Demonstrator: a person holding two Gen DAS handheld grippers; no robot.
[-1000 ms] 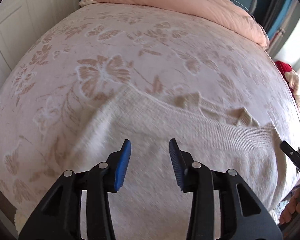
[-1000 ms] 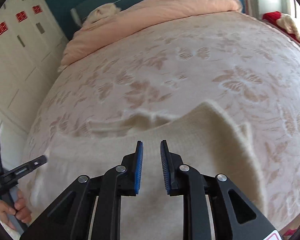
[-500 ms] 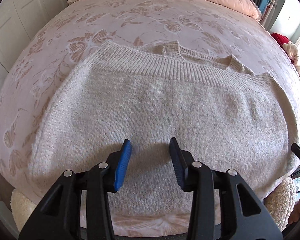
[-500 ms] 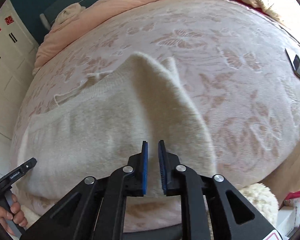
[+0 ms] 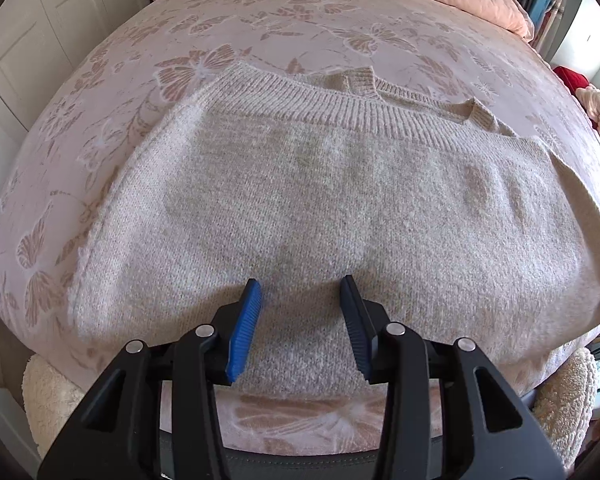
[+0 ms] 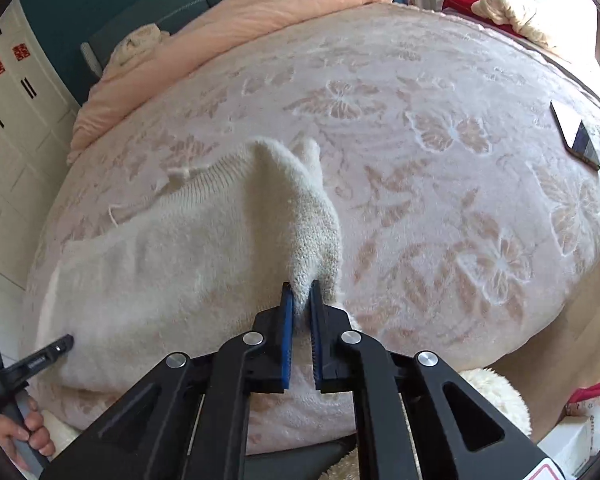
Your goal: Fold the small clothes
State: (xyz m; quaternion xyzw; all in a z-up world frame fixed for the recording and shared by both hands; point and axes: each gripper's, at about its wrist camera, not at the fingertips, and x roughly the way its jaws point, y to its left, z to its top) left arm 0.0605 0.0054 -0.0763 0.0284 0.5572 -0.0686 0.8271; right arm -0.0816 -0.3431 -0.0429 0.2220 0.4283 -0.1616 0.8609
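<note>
Left wrist view shows a soft, fuzzy cream sweater [image 5: 340,216] lying flat on the bed [image 5: 100,128]. The bed has a pink cover with butterflies and flowers on it. The ribbed edge of the sweater [image 5: 340,108] is at the far side, and its near edge sits close to the edge of the bed. The left gripper [image 5: 300,292] hangs just over the near part of the sweater. Its jaws are wide apart and hold nothing.

Right wrist view shows the right gripper [image 6: 300,296] at the right side of the sweater [image 6: 160,264]. Its jaws are pinched tight on a bit of the knit, and the cloth rises up in a little ridge [image 6: 300,200] from the bed to the claw. A phone [image 6: 576,136] lies far off on the bed [image 6: 460,160], well away from the sweater.

I think the step now is folding the right side over. The right claw has its grip, and the fold is just starting.

Next, the right claw should lift its side and carry it over toward the middle, then lay it down smooth. The left claw could press down or grab the near edge so the sweater does not slide. The knit is floppy, so a slow move looks best.
</note>
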